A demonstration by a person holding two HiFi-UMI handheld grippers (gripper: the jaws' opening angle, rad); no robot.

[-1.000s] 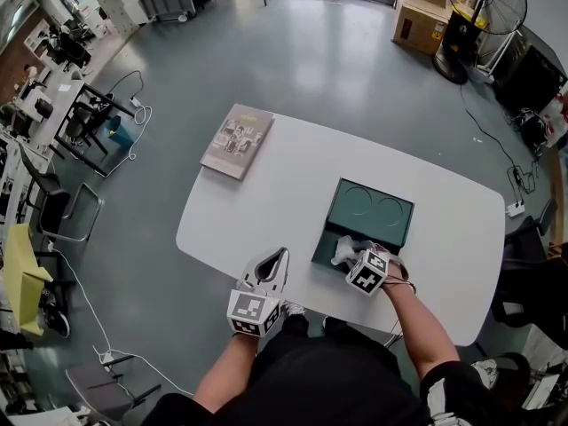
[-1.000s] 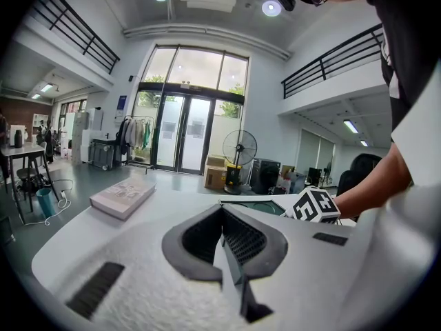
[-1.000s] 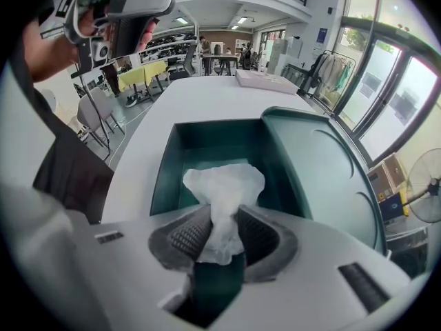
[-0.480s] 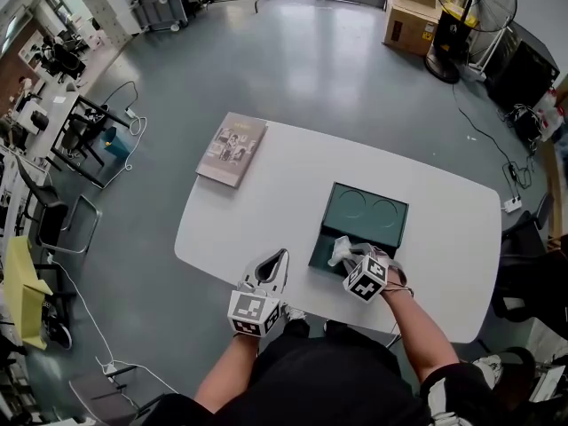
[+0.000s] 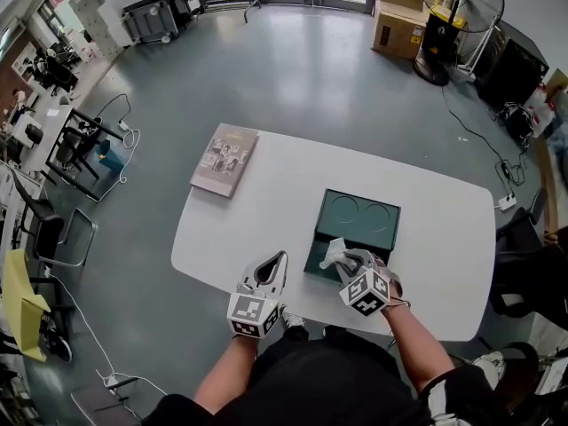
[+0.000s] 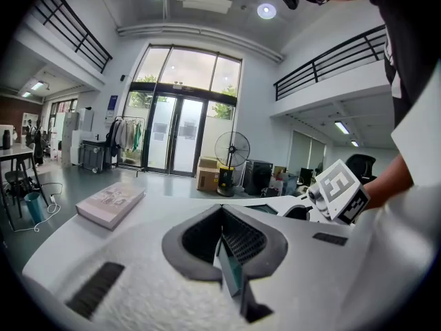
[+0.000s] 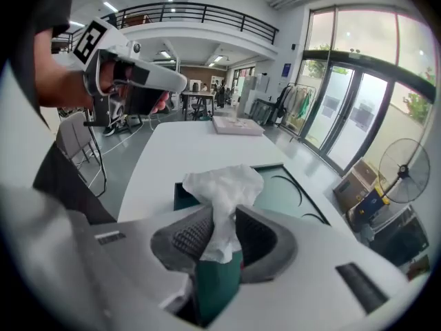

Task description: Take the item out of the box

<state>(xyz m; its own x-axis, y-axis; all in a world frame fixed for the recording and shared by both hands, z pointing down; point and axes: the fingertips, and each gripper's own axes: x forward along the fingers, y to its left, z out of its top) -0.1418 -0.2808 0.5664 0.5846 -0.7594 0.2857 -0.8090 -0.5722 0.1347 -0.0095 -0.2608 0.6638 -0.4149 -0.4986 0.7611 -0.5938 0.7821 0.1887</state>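
White tissue (image 7: 222, 183) in right claw (image 7: 219, 225)

The table (image 5: 257, 211) has a smooth white top with a low sheen. The dark green box (image 5: 359, 220) looks like matt card, with two rings pressed into its surface. The crumpled white tissue (image 7: 222, 181) is thin and soft. Its creases suggest paper, though it could be cloth. The right gripper (image 7: 224, 216) and the left gripper (image 6: 222, 216) have white plastic shells with a fine grainy finish. Their pads (image 7: 191, 238) are dark grey and matt, moulded in a small grid. The book (image 5: 224, 160) has a dull paper cover. The grey floor (image 5: 293, 69) is polished and glossy enough to mirror the window light. The cardboard boxes (image 5: 395, 20) are plain matt brown.
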